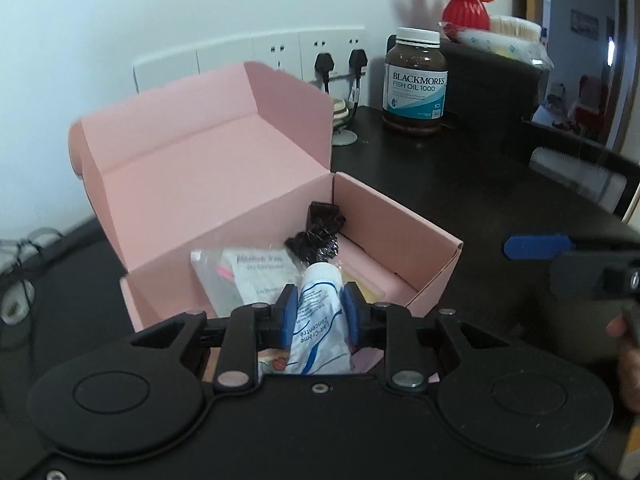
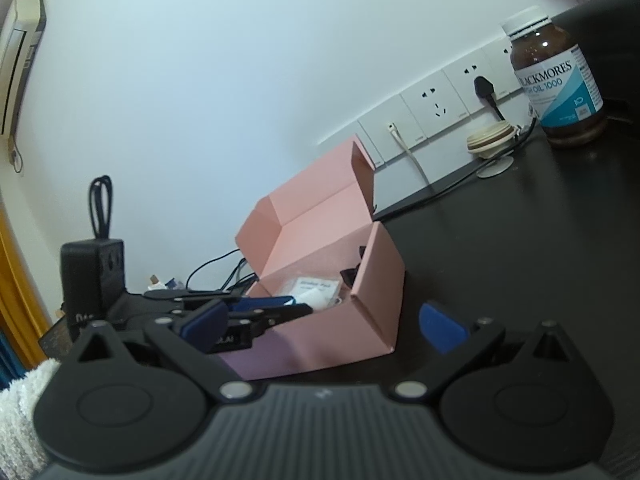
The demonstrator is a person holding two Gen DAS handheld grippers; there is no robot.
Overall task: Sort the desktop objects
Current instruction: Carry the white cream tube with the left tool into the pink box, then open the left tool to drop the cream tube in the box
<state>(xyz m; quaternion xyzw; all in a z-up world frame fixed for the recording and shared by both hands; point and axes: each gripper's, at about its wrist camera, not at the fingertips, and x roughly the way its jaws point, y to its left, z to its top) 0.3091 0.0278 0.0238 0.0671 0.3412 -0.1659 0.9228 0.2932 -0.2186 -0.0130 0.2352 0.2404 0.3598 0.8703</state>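
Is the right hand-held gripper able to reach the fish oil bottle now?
Probably yes: the right hand-held gripper is open and empty, and the dark desk toward the fish oil bottle looks free.

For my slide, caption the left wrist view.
Left tongs shut on tube over open pink box.

A dark, nearly black surface [image 1: 460, 200] carries everything. An open pink cardboard box [image 1: 400, 236] sits on it with its lid raised toward the wall. Well apart from the box, near the wall sockets, stands a brown fish oil bottle [image 1: 415, 80]. Between them lies a small round cream-coloured object [image 2: 490, 138], with black cables [image 2: 440, 192] trailing along the back edge.
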